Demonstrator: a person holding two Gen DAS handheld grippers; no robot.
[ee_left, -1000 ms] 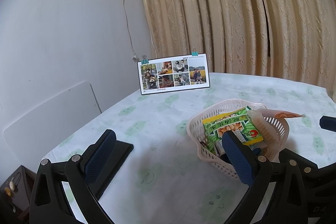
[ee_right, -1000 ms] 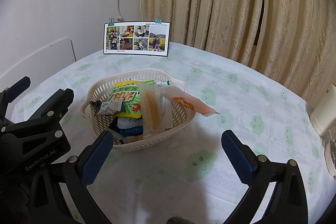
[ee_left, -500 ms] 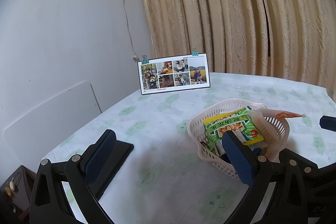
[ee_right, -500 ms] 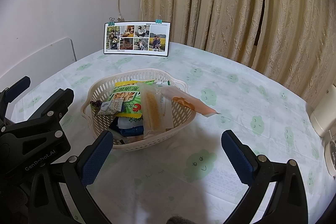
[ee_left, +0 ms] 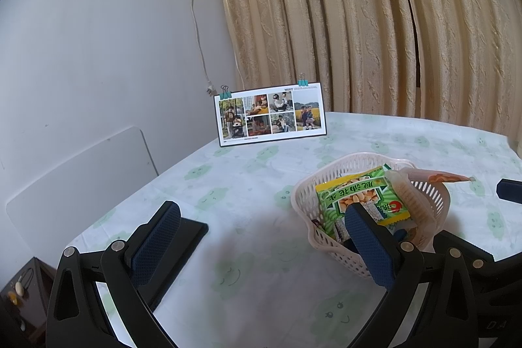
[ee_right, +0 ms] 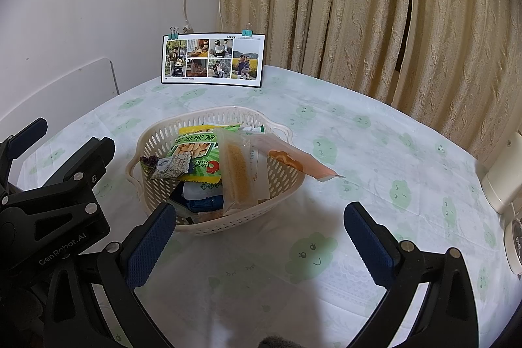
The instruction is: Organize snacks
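Snacks piled in the basket (ee_right: 215,219) at mid-bench; orange packet (ee_right: 295,163) overhangs the rim. Left gripper (ee_left: 261,242) and right gripper (ee_right: 257,237) both spread wide, empty, near the basket. Looks like sorting is done or not begun. Next move, likely: tuck in the overhanging packet.

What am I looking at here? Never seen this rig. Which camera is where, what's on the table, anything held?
No robot arm: a person holds a two-finger gripper in each hand, each with a fisheye camera looking along its fingers. The left wrist view shows the left gripper open and empty, above the table. The right wrist view shows the right gripper open and empty too; the black frame at its left edge is the left gripper's body. On the cloud-print tablecloth stands a cream basket full of snack packets, including a green peanut bag and an orange packet poking over the rim. A clipped photo card stands behind.
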